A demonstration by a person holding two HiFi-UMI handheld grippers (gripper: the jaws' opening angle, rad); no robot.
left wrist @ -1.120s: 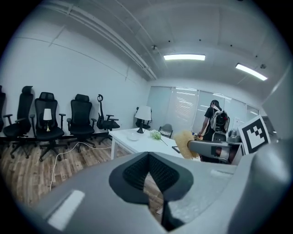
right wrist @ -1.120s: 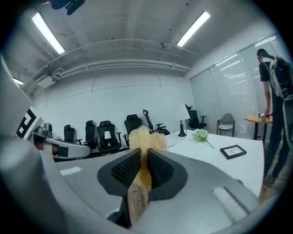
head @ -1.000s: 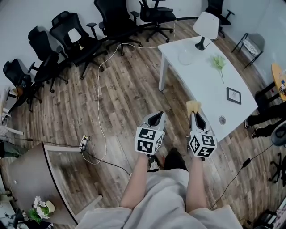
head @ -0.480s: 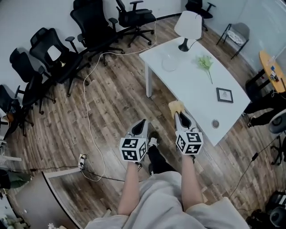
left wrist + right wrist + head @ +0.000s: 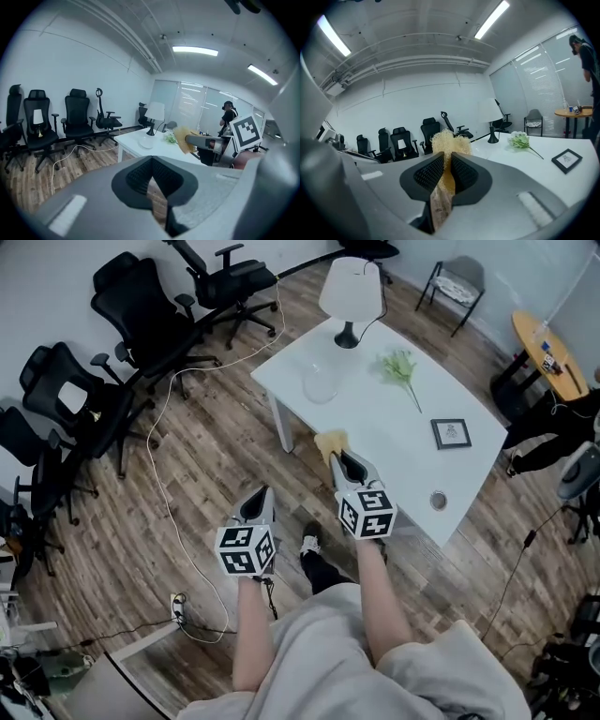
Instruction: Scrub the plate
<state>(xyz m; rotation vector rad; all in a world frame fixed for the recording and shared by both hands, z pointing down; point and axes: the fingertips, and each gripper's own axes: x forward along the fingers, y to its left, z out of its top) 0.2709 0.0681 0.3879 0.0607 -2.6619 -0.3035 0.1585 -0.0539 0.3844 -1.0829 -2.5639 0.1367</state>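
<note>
A clear glass plate (image 5: pixel 320 382) lies on the white table (image 5: pixel 394 446), near its far corner beside the lamp; the left gripper view shows the plate (image 5: pixel 146 143) too. My right gripper (image 5: pixel 339 461) is shut on a yellow fibrous scrubber (image 5: pixel 330 441), held over the table's near edge, short of the plate. In the right gripper view the scrubber (image 5: pixel 449 142) sticks up between the pads of that gripper (image 5: pixel 446 158). My left gripper (image 5: pixel 258 496) hangs over the wood floor left of the table, its jaws (image 5: pixel 152 161) closed with nothing in them.
On the table stand a white lamp (image 5: pixel 350 292), a green sprig (image 5: pixel 400 367), a small picture frame (image 5: pixel 451 433) and a small round object (image 5: pixel 438 500). Black office chairs (image 5: pixel 141 324) line the wall at left. A white cable (image 5: pixel 169 474) runs across the floor.
The person has stepped closer to the table. Both grippers moved forward; the right one, still gripping the scrubber, now reaches over the table's edge. The left stays shut.
</note>
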